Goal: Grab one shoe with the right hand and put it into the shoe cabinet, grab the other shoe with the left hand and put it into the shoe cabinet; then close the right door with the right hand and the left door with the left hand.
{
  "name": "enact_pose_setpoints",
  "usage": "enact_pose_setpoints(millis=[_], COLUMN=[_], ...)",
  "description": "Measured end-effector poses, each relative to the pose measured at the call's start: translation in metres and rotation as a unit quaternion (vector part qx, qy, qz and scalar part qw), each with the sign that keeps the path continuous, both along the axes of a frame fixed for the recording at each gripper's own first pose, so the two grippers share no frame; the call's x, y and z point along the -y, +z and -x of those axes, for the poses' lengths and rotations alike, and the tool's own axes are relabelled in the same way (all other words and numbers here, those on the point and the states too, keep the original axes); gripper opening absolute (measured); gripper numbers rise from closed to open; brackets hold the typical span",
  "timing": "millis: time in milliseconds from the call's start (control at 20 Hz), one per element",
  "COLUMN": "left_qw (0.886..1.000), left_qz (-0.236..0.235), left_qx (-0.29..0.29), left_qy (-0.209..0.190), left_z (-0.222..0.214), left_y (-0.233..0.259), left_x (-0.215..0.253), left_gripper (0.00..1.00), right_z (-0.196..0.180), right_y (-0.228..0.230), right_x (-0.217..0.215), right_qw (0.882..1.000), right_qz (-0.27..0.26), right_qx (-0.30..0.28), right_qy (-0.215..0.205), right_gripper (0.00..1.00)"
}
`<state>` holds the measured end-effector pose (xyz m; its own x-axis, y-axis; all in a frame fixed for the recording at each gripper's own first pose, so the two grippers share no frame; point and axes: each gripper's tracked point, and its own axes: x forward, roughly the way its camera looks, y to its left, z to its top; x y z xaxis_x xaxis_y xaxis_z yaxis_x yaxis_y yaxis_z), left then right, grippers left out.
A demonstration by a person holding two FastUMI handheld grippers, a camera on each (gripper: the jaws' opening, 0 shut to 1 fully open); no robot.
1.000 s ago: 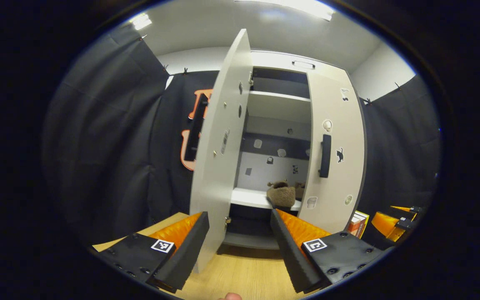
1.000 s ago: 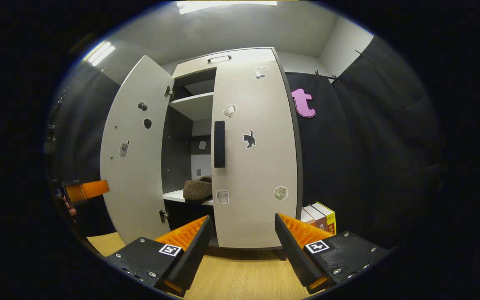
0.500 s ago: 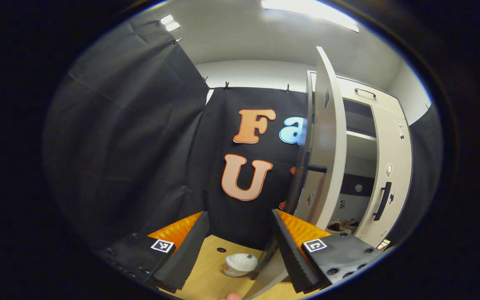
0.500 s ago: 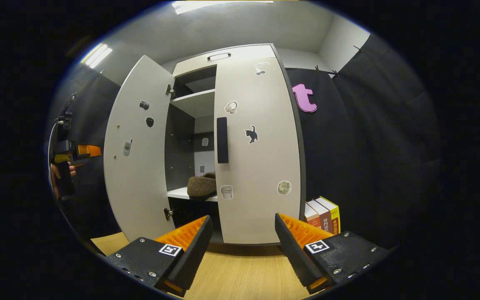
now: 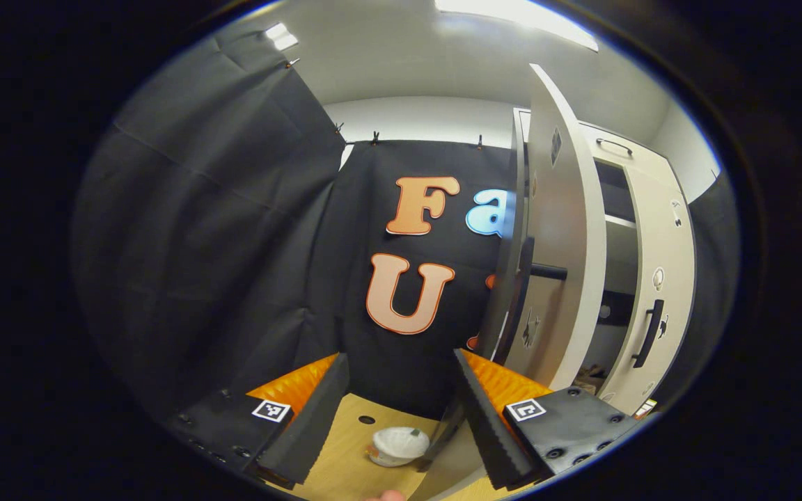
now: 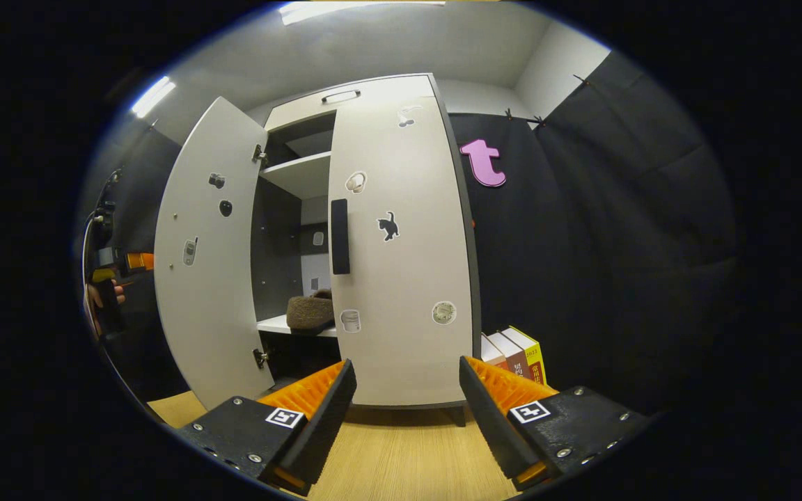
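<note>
Shoes (image 6: 309,313) on cabinet shelf, behind right door (image 6: 401,250), already shut. Left door (image 6: 202,257) wide open. Left gripper (image 5: 401,410) behind its outer face, jaws released; right gripper (image 6: 406,410) released, idle. Risk: glancing push slips off door edge, door stays ajar.

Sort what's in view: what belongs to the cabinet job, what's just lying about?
Job: shoe cabinet, left door open, right door closed, brown shoe on shelf, left tongs.
Lying about: books, white lidded container.
</note>
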<state>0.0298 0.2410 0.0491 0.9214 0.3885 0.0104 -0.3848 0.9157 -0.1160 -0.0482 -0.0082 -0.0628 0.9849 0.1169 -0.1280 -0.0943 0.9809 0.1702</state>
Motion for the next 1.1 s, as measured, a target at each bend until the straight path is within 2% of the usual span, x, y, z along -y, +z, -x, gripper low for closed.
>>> enact_pose_setpoints(millis=[150,250,450,650,700,750,800,1100], left_qw=[0.997,0.996,0.997,0.995,0.993,0.992,0.991,0.986], left_qz=[-0.074,-0.088,-0.068,-0.033,-0.031,-0.031,-0.031,-0.021], left_qx=[-0.011,-0.012,-0.009,-0.01,-0.009,-0.007,-0.006,0.007], left_qy=[0.003,-0.007,-0.041,-0.096,-0.11,-0.121,-0.13,-0.165], left_z=[0.0,0.0,-0.003,-0.016,-0.021,-0.026,-0.032,-0.055], left_y=[0.011,0.013,0.01,0.004,0.004,0.004,0.004,0.009], left_x=[0.014,0.03,0.064,0.105,0.115,0.126,0.135,0.168], left_gripper=[0.96,0.96,0.94,0.99,0.94,0.99,0.94,0.96], right_z=[-0.002,-0.003,-0.004,-0.002,-0.002,0.0,0.001,0.009], right_y=[-0.001,-0.004,-0.005,-0.002,-0.003,-0.002,-0.002,-0.005], right_x=[-0.004,-0.009,-0.013,-0.008,-0.005,-0.002,0.002,0.023], right_qw=[1.0,1.0,1.0,1.0,1.0,1.0,1.0,1.0], right_qz=[0.0,0.0,0.001,0.006,0.008,0.009,0.012,0.017], right_qx=[0.0,-0.003,-0.003,-0.001,-0.002,-0.002,-0.003,-0.01], right_qy=[0.008,0.016,0.024,0.02,0.016,0.012,0.007,-0.022], right_gripper=[0.92,0.92,0.92,0.92,0.92,0.92,0.92,0.92])
